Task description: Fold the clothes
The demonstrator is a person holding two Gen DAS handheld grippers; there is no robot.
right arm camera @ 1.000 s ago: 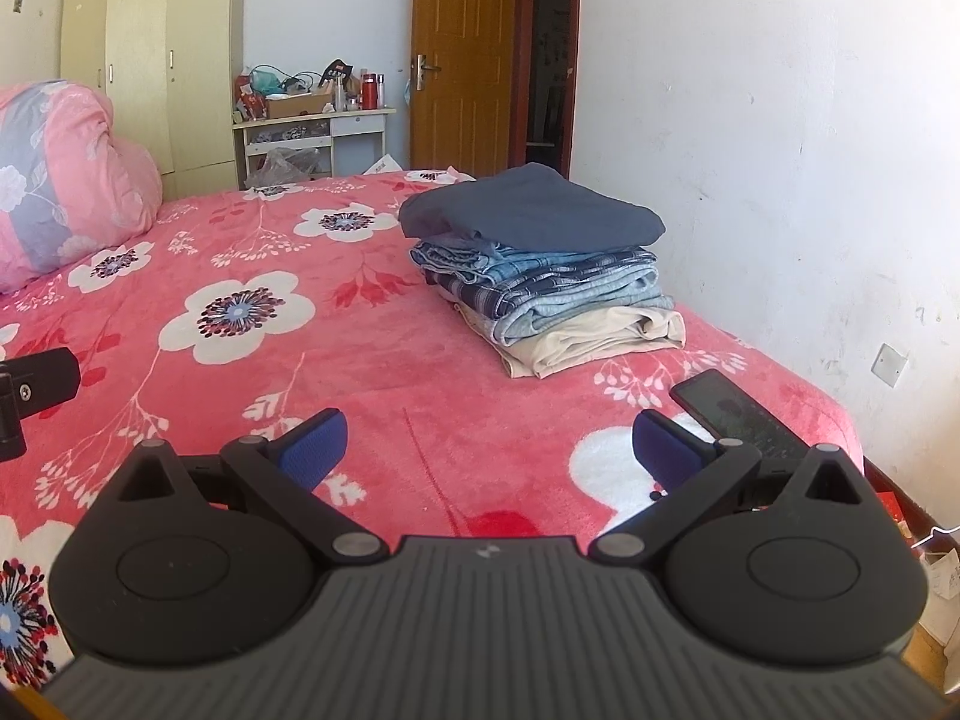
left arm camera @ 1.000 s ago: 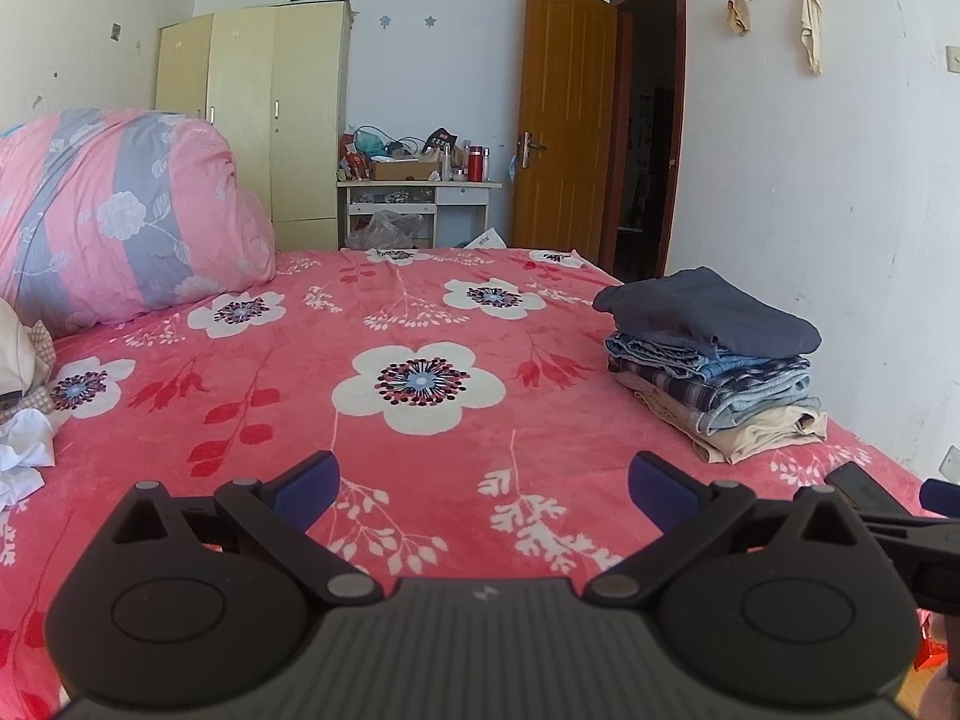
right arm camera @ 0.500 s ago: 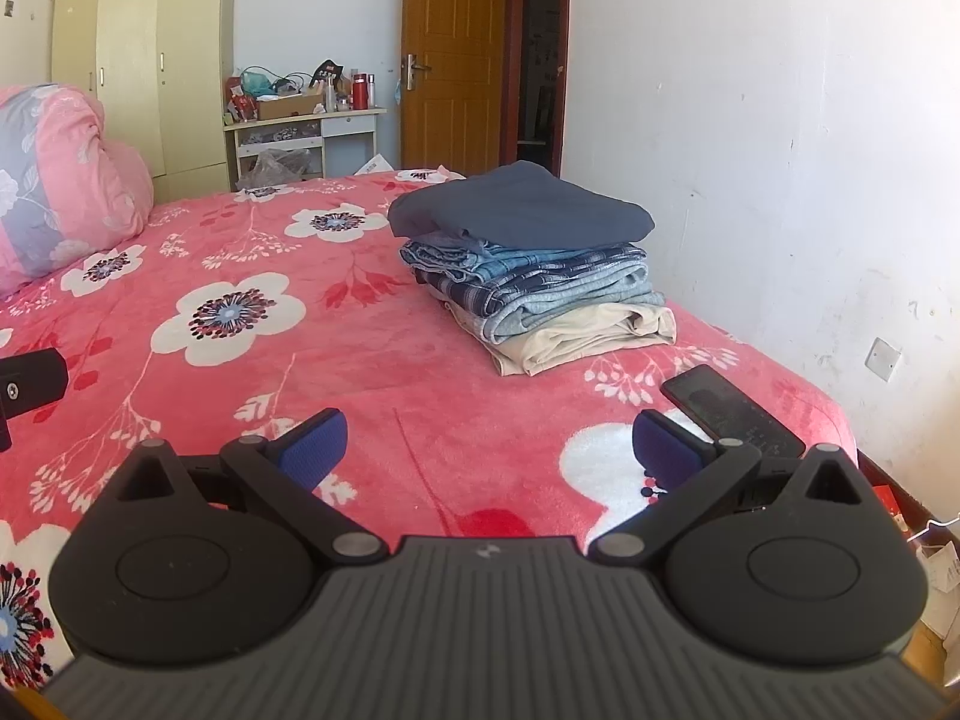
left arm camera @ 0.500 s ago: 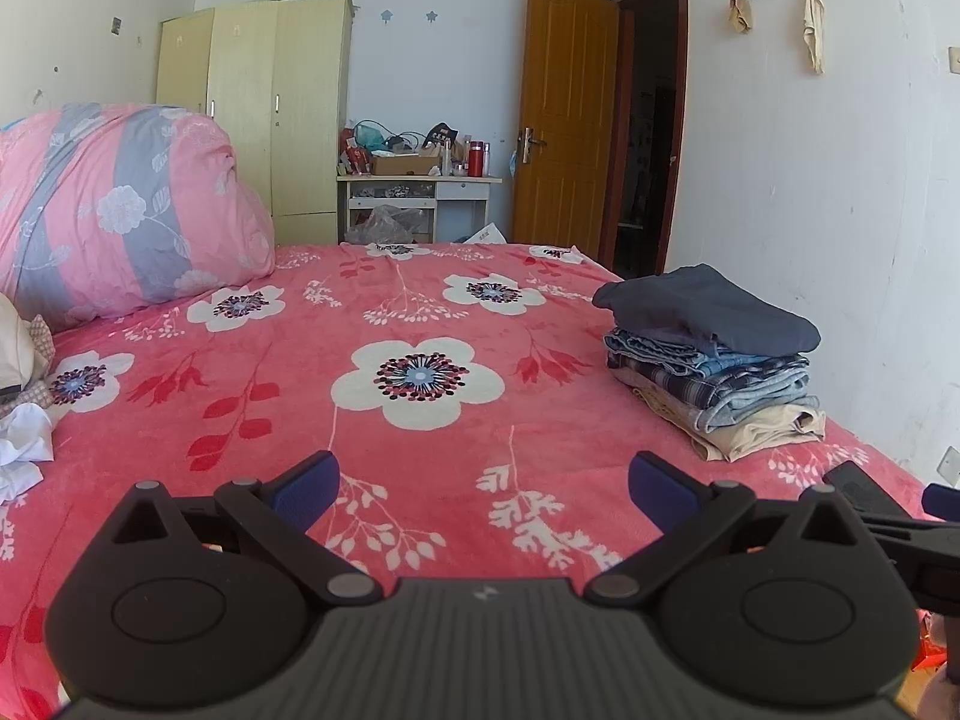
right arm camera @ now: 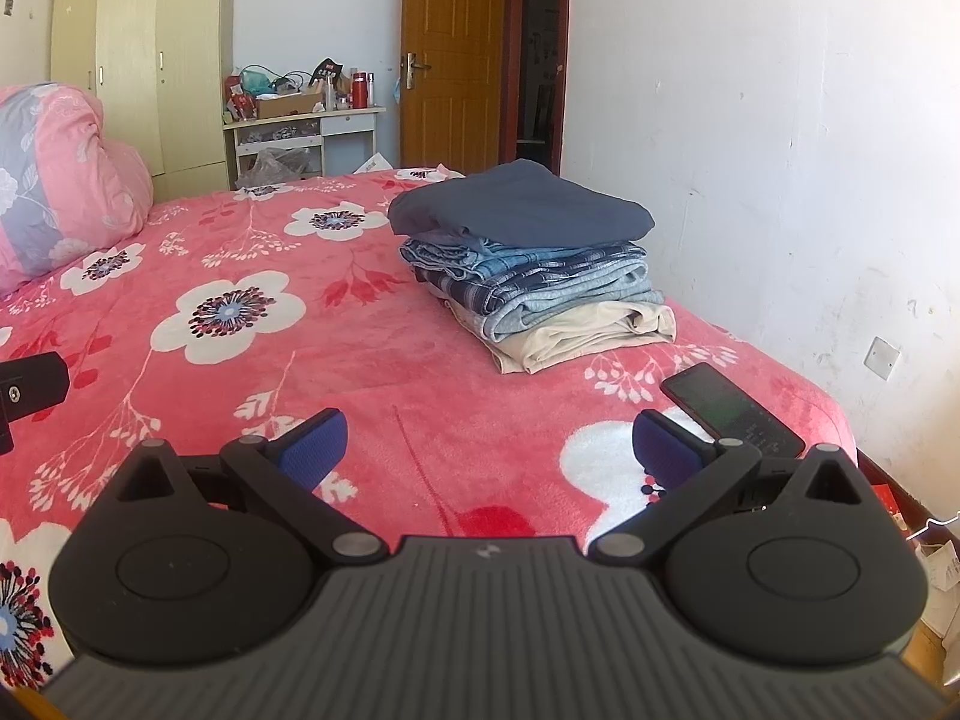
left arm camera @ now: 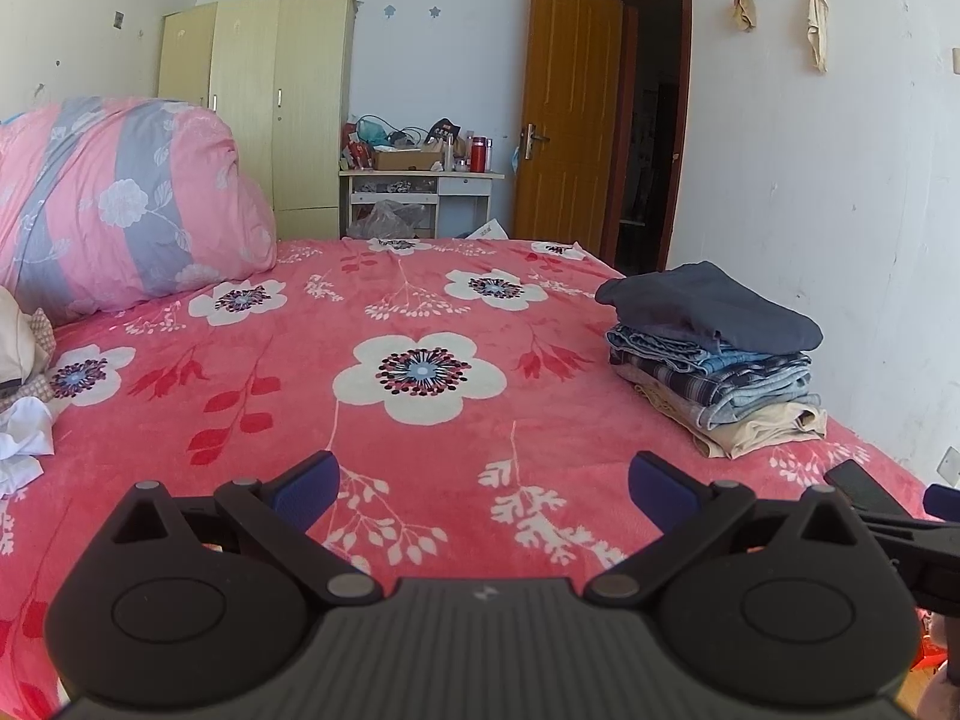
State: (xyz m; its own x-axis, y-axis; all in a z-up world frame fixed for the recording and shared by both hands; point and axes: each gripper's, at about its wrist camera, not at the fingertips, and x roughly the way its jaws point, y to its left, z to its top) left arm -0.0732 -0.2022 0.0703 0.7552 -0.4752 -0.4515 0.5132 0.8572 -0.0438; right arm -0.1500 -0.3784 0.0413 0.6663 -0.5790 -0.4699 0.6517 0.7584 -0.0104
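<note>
A stack of folded clothes [left arm camera: 714, 354] sits on the right side of the red flowered bed [left arm camera: 420, 420], dark blue garment on top, denim and plaid in the middle, beige at the bottom. It also shows in the right wrist view [right arm camera: 534, 264]. Unfolded white and beige clothes [left arm camera: 21, 420] lie at the left edge of the bed. My left gripper [left arm camera: 483, 483] is open and empty above the near bed. My right gripper [right arm camera: 486, 441] is open and empty, in front of the stack.
A black phone [right arm camera: 729, 411] lies on the bed near my right fingertip. A pink and grey duvet [left arm camera: 120, 204] is piled at the far left. A wardrobe [left arm camera: 258, 102], cluttered desk [left arm camera: 420, 180] and open door [left arm camera: 570, 108] stand beyond the bed.
Both gripper views have shifted slightly; the right one has drifted a little to the right. Both grippers stay open and empty.
</note>
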